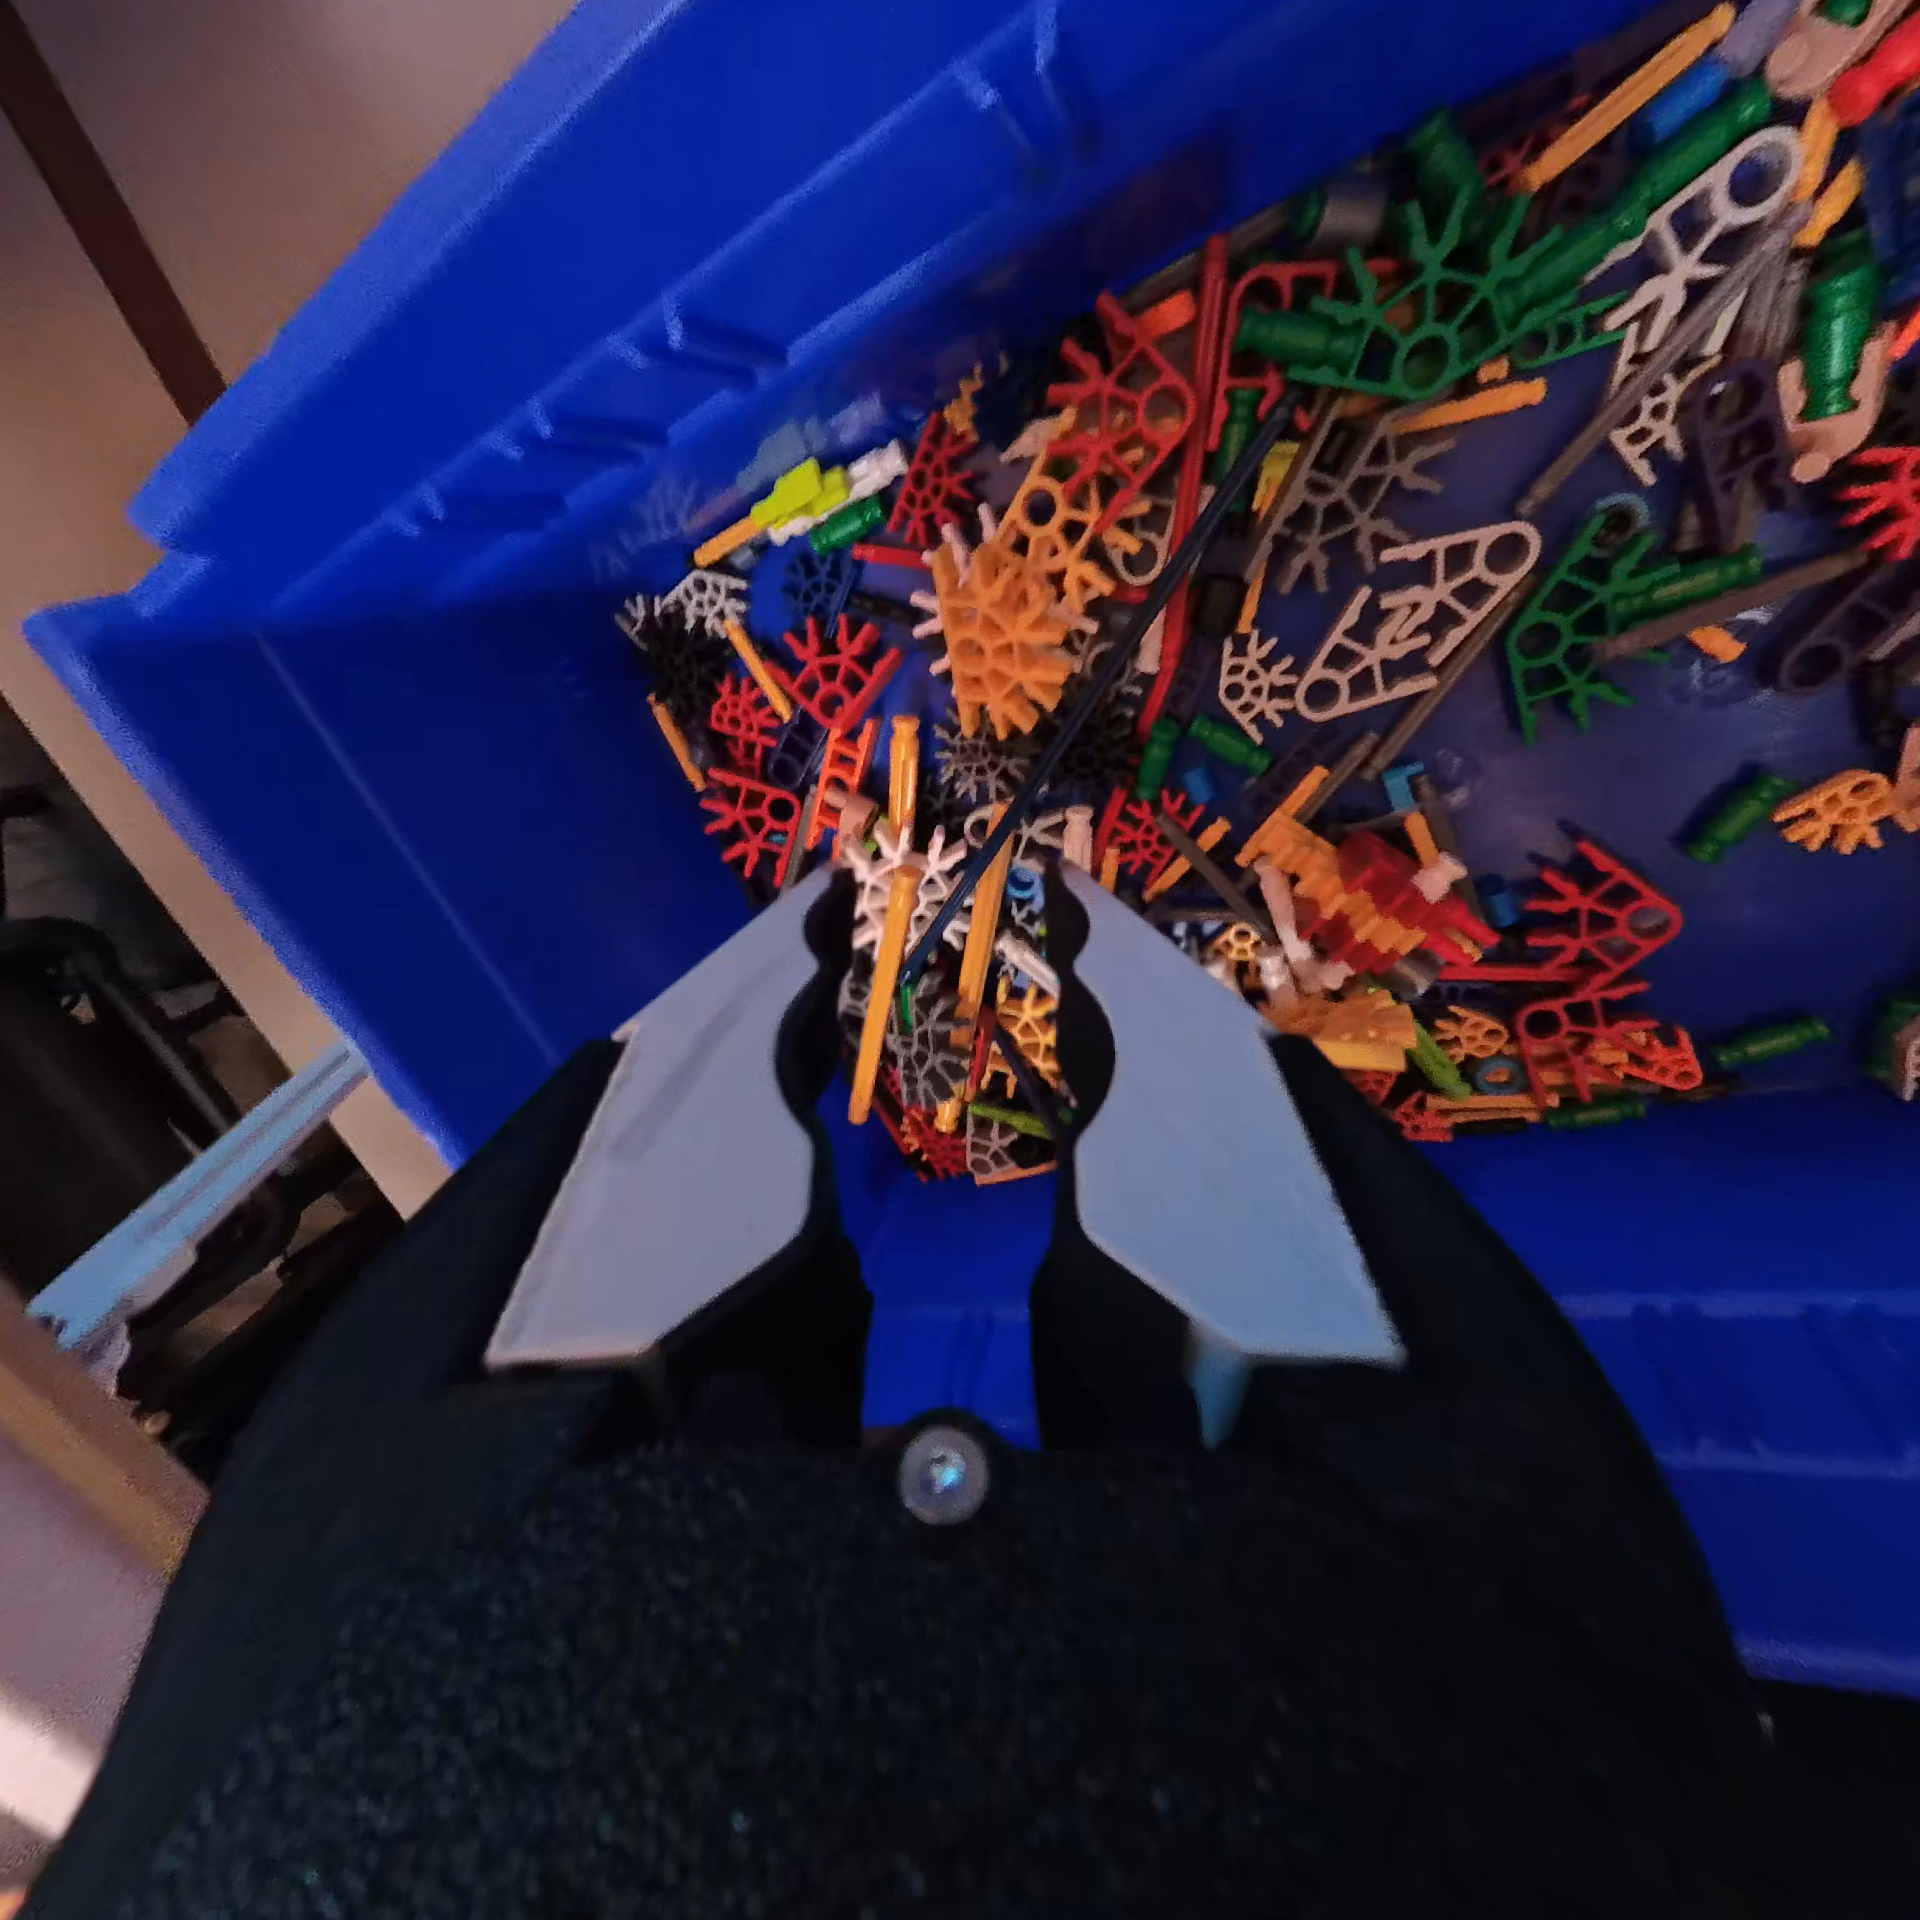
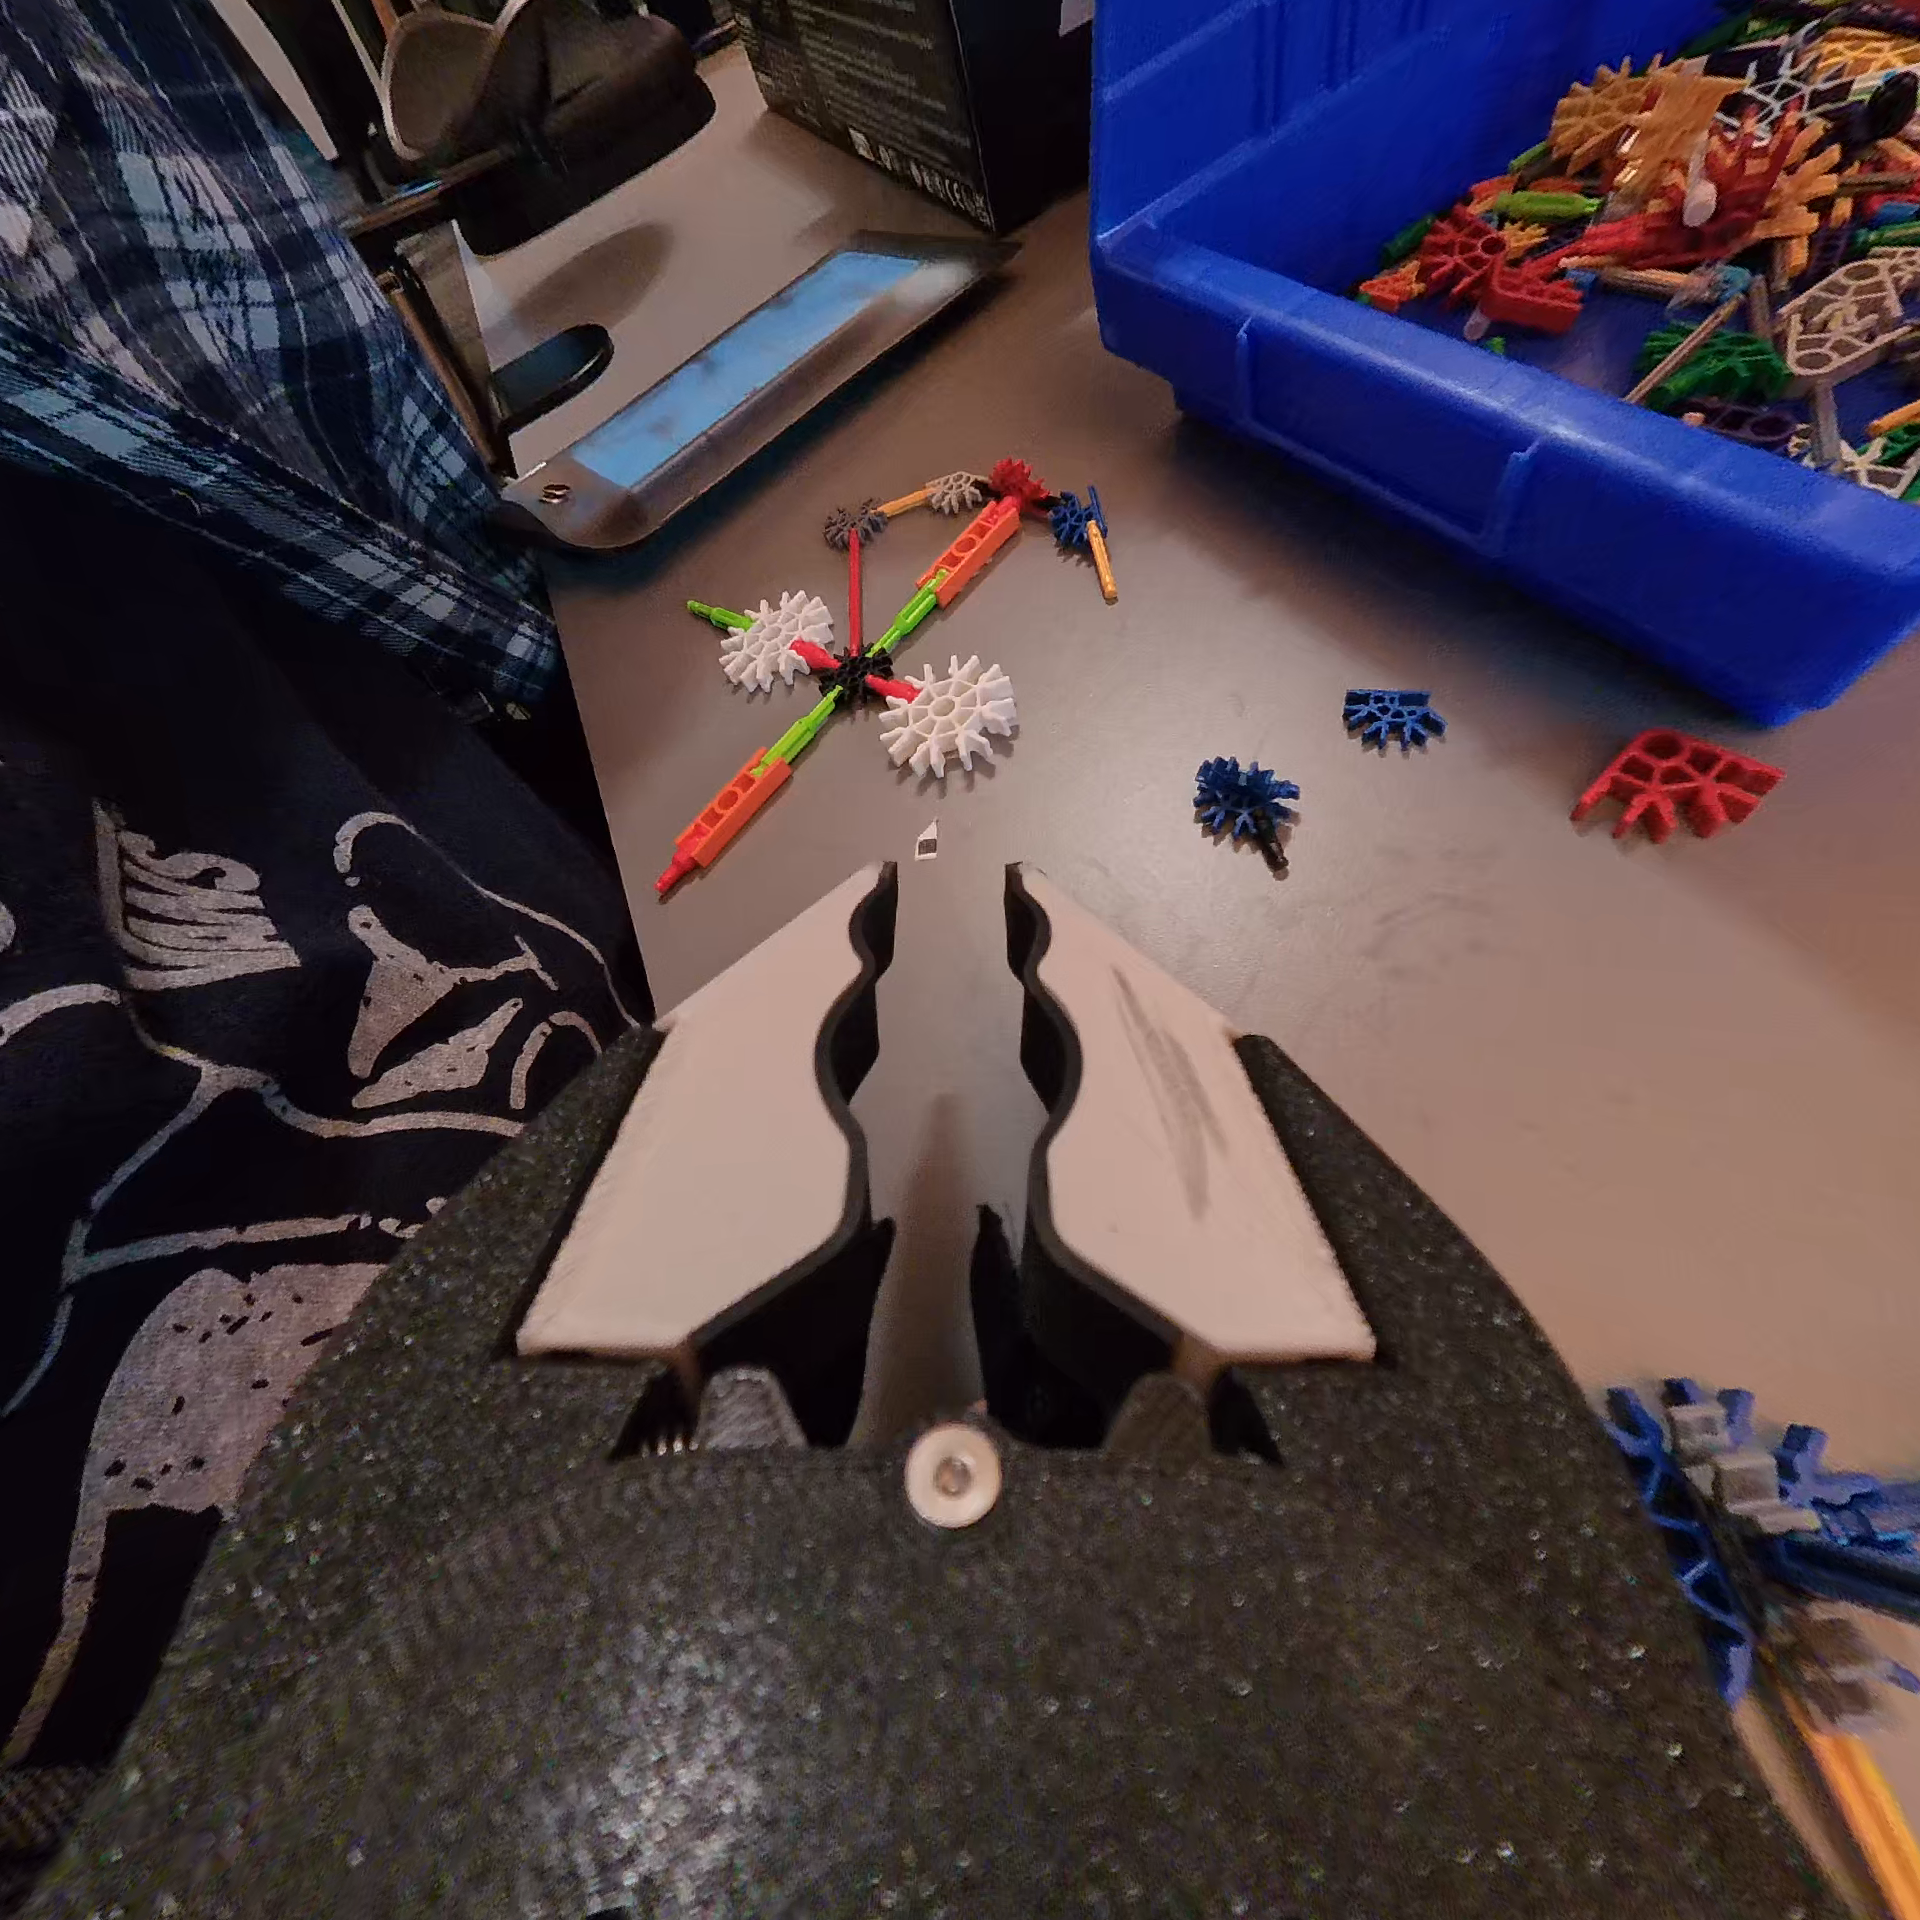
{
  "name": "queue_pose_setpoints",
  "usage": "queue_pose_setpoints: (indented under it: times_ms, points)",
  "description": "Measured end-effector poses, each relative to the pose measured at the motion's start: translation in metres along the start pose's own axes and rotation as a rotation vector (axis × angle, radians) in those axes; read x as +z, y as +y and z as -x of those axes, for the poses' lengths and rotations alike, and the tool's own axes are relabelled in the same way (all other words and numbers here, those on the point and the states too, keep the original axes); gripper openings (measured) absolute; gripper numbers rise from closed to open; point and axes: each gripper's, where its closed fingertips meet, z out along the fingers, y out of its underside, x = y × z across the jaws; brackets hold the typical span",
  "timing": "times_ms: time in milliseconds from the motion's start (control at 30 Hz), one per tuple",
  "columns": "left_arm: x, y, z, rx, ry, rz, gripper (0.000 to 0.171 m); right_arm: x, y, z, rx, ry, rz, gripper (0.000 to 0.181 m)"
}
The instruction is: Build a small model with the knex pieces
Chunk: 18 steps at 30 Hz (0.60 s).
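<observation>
The left gripper (image 1: 945,883) hangs spread over tangled rods and snowflake connectors in the blue plastic bin (image 1: 499,436), where closing could snag several pieces at once, while the right gripper (image 2: 951,868), parted and empty, hovers above the grey tabletop (image 2: 1455,1039) just short of the rod-and-white-wheel assembly (image 2: 862,675), which a nudge might scatter.

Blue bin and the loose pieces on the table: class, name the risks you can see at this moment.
1. The left gripper is open over a tangled pile in the blue bin; closing may catch several interlocked pieces, such as the yellow rod and the thin dark rod.
2. The right gripper is open just above the table, near the assembly; a sweep could knock it or scatter the blue connector.
</observation>
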Motion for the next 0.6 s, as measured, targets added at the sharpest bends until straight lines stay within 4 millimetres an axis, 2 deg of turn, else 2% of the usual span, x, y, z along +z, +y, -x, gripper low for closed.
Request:
queue_pose_setpoints:
  times_ms: [133, 267, 400, 500, 533, 600]
  points:
    - [0.014, -0.008, -0.001, 0.022, 0.025, 0.006, 0.034, -0.001, 0.0, 0.0, 0.003, -0.001, -0.004, 0.02]
    - [0.021, -0.029, -0.012, 0.011, 0.107, -0.079, 0.037, -0.001, 0.0, 0.0, 0.008, -0.008, -0.006, 0.02]
    - [0.028, -0.029, -0.025, -0.012, 0.188, -0.051, 0.031, -0.002, -0.001, 0.0, 0.021, -0.02, -0.01, 0.02]
    - [0.01, -0.046, -0.067, 0.005, 0.419, -0.161, 0.025, -0.002, -0.001, 0.0, 0.023, -0.026, -0.014, 0.02]
    - [0.004, -0.05, -0.072, 0.023, 0.436, -0.193, 0.026, -0.002, -0.002, 0.0, 0.025, -0.028, -0.016, 0.02]
    - [-0.005, -0.049, -0.066, 0.005, 0.416, -0.209, 0.031, -0.003, -0.002, 0.001, 0.027, -0.032, -0.02, 0.02]
